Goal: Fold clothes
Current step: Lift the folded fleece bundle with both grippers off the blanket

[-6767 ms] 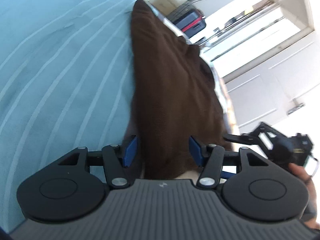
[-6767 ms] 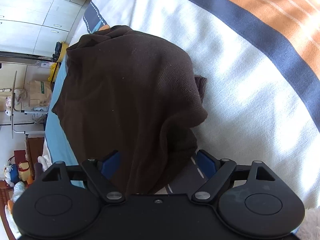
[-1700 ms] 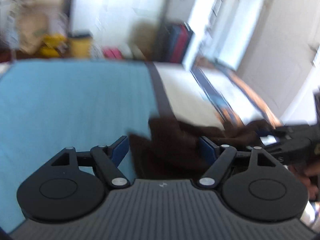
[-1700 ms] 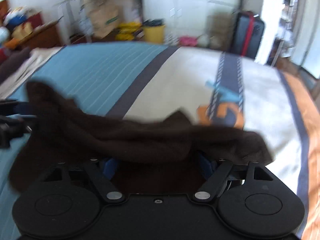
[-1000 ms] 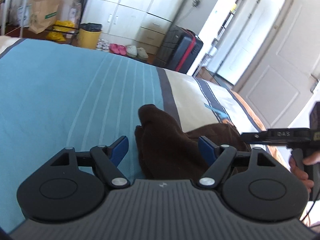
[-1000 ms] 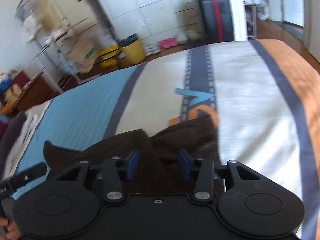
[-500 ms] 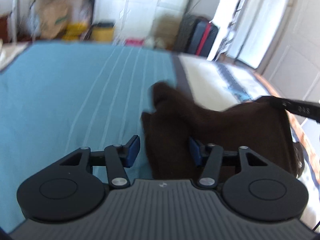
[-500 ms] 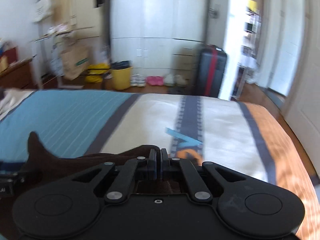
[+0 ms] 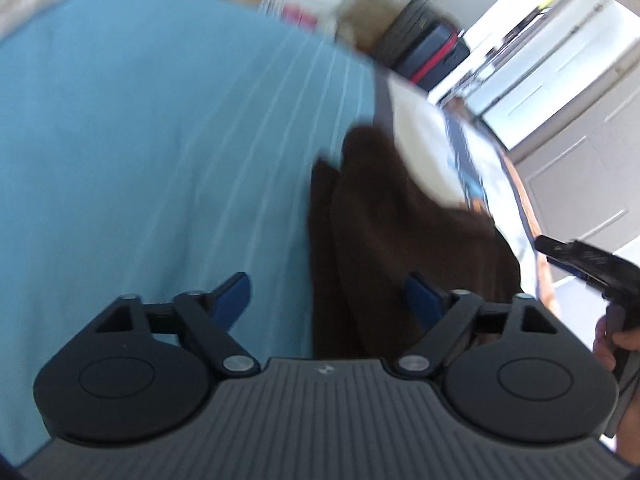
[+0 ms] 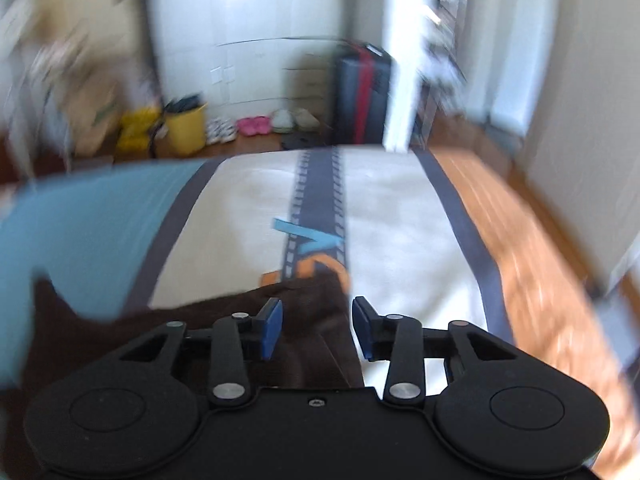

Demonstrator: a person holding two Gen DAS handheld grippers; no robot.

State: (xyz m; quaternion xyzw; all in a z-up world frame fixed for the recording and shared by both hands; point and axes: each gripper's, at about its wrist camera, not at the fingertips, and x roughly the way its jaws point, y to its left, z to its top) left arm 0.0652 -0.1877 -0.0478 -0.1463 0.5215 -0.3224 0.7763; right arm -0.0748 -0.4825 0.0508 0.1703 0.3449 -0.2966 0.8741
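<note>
- A bedroom: the bed (image 10: 404, 216), under a cover banded blue, cream and orange, fills the lower half of both views; a dark suitcase (image 10: 362, 92) with a red stripe stands by white wardrobe doors at top centre of the right wrist view, and a yellow bin (image 10: 186, 128) sits left of centre.
- The brown garment (image 9: 384, 248) lies bunched on the bed, right of centre in the left wrist view, straddling the blue and cream bands; in the right wrist view it spreads across the lower left.
- The left tongs (image 9: 330, 300) are spread wide, cloth lying between the blue pads but ungripped.
- The right tongs (image 10: 316, 328) are parted too, pinching nothing, hovering just over the garment's right edge.
- Handling, as I judge it: a soft, light knit that sags and folds wherever unsupported, and likely clings to the cover rather than sliding. A hem corner or shoulder seam, one per tongs and well apart, should hold best; a grab in the middle would only bunch it.
- Against half a second ago: the right tongs were pressed together on the cloth and now stand apart; the left have spread wider; the garment, then stretched up between the two, now lies slack. Both views are motion-blurred.
</note>
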